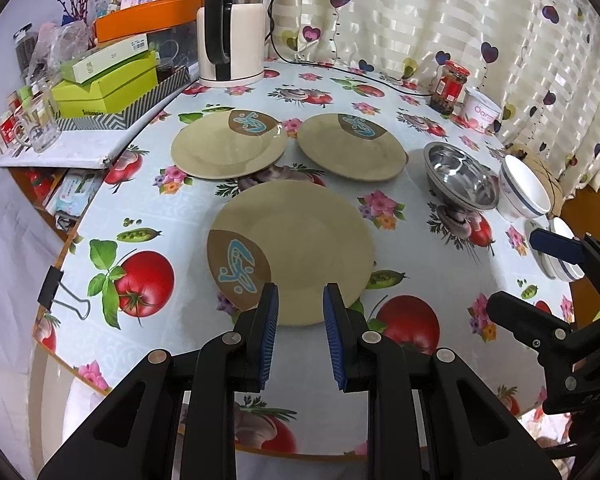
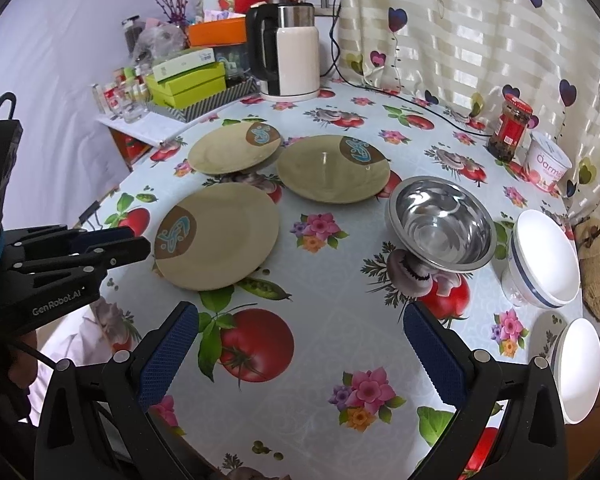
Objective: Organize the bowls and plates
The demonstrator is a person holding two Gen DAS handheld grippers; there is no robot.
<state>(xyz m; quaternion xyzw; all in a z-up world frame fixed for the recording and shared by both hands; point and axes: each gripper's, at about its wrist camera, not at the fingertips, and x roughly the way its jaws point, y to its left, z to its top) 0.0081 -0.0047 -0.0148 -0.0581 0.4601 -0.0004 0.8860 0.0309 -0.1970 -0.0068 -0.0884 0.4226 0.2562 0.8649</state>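
Hovering my left tongs (image 1: pixel 300 312) and right tongs (image 2: pixel 300 350) parted and empty, I see three plates (image 1: pixel 292 248) and the bowls (image 2: pixel 440 224) all unstacked.

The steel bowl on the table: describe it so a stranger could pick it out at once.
Start at the white electric kettle at the back of the fruit-print table, then come forward past the three tan plates to their right-hand side. There sits the steel bowl, just left of a white bowl with a blue band. It is the only shiny metal dish; every other one is tan or white.
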